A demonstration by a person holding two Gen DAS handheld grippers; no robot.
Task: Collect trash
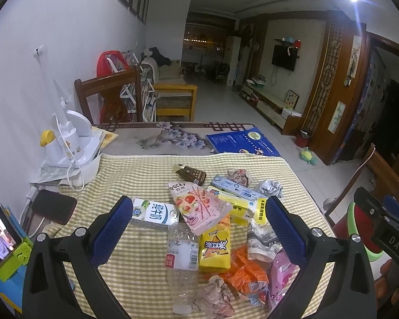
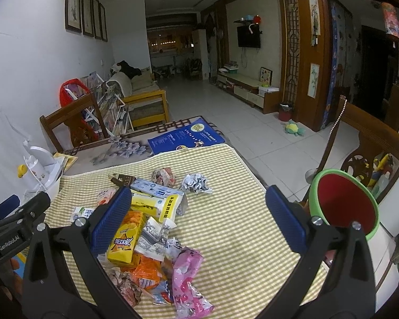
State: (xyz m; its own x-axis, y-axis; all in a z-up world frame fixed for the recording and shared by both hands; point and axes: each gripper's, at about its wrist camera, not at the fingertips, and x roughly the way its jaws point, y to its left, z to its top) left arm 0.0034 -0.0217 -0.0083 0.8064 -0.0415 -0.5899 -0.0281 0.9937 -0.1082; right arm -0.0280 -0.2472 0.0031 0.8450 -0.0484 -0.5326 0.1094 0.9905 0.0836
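Both my grippers spread wide and empty, hovering over the trash pile on the checked cloth [image 2: 239, 226].

Left gripper [image 1: 199, 228] sits right over the pile, nearer than right gripper [image 2: 199, 220]. Near: one clear bottle [image 1: 182, 263], long axis toward me; one yellow snack box [image 1: 215, 250]. Farther: one milk carton [image 1: 154, 214], one pink Pocky pack [image 1: 196, 204], two crumpled balls. Bin [image 2: 345, 202] to my right.

Glossy plastic wrappers [image 1: 199, 207], a clear plastic bottle [image 1: 182, 260] and crumpled foil [image 2: 195, 183] lie on matt checked cloth [image 2: 239, 212]; fingers [image 1: 114, 228] wear dimpled blue pads.
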